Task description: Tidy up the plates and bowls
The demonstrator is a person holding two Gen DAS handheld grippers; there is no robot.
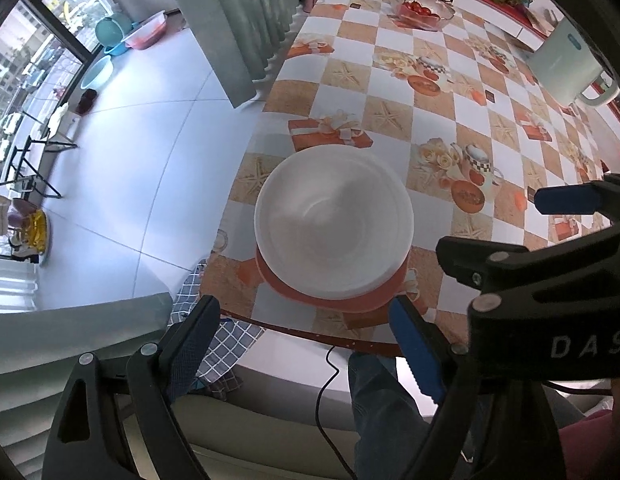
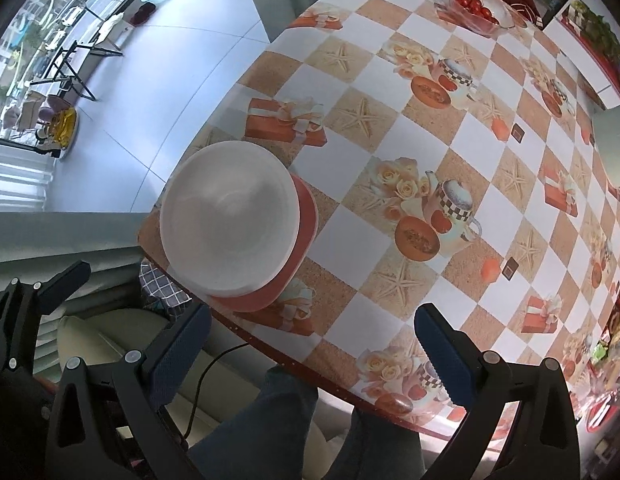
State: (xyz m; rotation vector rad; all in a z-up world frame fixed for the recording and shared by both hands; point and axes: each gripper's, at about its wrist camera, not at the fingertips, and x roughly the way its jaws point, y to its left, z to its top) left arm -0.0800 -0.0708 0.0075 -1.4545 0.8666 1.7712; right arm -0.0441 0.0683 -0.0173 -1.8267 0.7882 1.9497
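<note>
Left tongs [image 1: 301, 344] gape, empty, at the table's [image 1: 390, 92] near edge; straight ahead, white round bowls [image 1: 334, 220] sit stacked on a terracotta plate [image 1: 334, 302]; right tongs [image 2: 314, 356], also apart, have them further left.
</note>
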